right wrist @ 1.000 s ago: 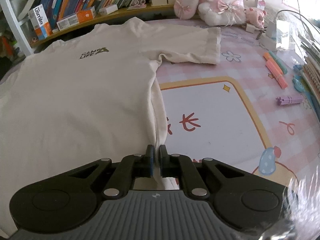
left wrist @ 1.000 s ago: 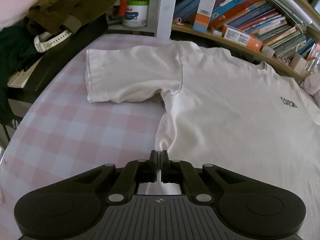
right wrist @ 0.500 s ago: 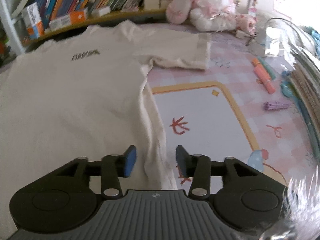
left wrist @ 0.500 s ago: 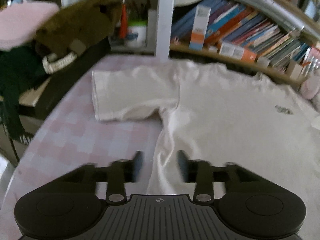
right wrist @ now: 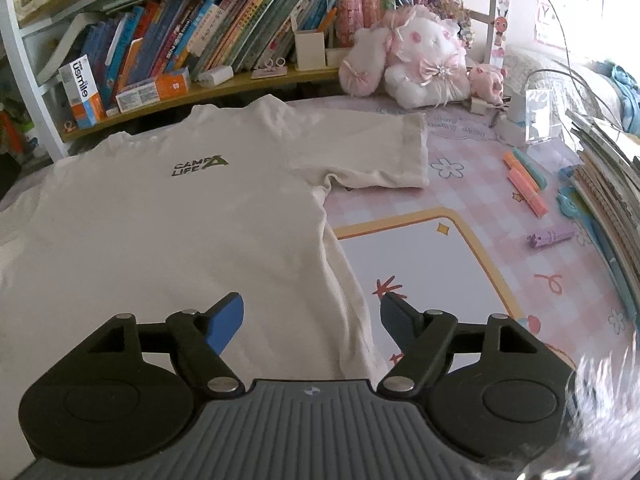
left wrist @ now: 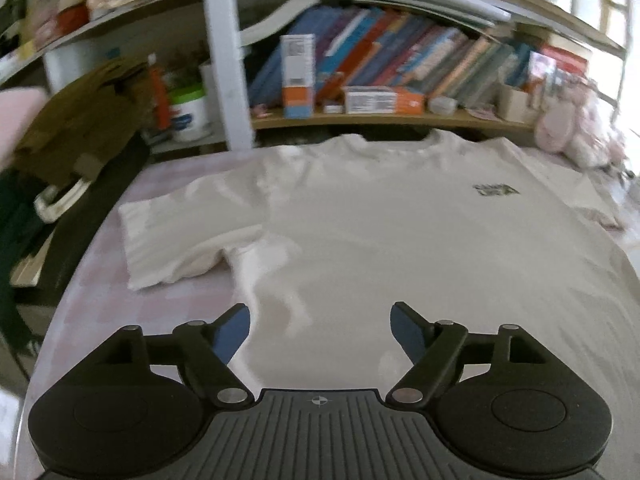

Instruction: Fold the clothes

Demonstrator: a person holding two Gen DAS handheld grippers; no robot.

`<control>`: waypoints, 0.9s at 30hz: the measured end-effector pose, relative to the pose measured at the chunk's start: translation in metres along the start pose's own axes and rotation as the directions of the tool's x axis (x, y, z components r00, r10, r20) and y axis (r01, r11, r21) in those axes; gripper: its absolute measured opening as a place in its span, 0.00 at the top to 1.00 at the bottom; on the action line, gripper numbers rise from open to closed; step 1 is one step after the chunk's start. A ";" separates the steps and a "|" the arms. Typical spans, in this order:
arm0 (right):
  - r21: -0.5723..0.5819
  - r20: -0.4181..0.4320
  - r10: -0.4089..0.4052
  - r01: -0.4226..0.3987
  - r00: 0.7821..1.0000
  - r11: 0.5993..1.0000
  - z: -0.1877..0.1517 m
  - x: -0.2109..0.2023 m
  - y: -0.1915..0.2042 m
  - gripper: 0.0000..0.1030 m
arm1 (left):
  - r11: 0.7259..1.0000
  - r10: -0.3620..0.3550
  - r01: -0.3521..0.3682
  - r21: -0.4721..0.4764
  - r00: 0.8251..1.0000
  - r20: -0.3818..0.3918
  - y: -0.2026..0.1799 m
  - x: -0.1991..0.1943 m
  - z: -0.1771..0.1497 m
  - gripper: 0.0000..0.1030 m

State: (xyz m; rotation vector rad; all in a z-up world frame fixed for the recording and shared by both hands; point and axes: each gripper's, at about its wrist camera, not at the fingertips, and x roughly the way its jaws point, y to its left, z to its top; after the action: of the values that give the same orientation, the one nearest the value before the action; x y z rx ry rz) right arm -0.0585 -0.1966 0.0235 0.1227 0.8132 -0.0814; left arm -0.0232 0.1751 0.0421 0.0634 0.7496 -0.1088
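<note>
Bookshelves crowded with books fill the top of both views, above a pink checked table cover [right wrist: 472,200] on which a white T-shirt [right wrist: 180,232] lies spread face up, its "CAMP LIFE" logo [right wrist: 200,165] readable in the right view. One second earlier each gripper was clamped on a side edge of the shirt near the hem; half a second ago both were opening, and now the left gripper [left wrist: 320,322] and right gripper [right wrist: 311,312] stand with jaws wide apart, holding nothing, raised above the cloth. That suggests the shirt has just been pulled flat and let go, so folding proper has not begun; the sleeves, left [left wrist: 180,236] and right [right wrist: 372,152], still lie out to the sides. The hem is cut off behind the gripper bodies at the bottom of both frames. The left view is motion-blurred, so the logo there and the dark items at its left edge are hard to make out, and a glare smear hides the right view's lower right corner.
</note>
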 end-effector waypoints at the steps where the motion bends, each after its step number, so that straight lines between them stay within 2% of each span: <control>1: 0.004 0.000 -0.003 0.003 1.000 1.000 -0.001 -0.001 0.002 0.28 | 1.000 -0.006 0.006 0.013 1.000 -0.002 -0.003 0.001 0.000 0.22; 10: 0.023 -0.003 -0.035 0.036 0.999 0.999 -0.012 -0.011 0.017 0.26 | 0.993 -0.073 0.074 0.090 0.997 -0.010 -0.015 0.003 -0.002 0.22; 15: 0.024 -0.016 -0.057 0.057 0.998 0.998 -0.021 -0.015 0.028 0.22 | 0.991 -0.089 0.088 0.098 0.996 0.012 -0.008 0.000 -0.003 0.21; 20: -0.002 -0.031 -0.066 0.066 0.997 0.998 -0.030 -0.018 0.043 0.17 | 0.988 -0.117 0.114 0.105 0.993 0.027 -0.002 -0.002 -0.003 0.14; 27: -0.011 -0.042 -0.074 0.074 0.996 0.997 -0.034 -0.023 0.057 0.15 | 0.983 -0.151 0.149 0.109 0.989 0.007 0.000 0.000 -0.009 0.13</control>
State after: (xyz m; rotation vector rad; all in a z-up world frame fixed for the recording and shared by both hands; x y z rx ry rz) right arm -0.0917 -0.1347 0.0218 0.0860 0.8602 -0.1455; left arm -0.0293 0.1761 0.0350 0.1092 0.7326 -0.2933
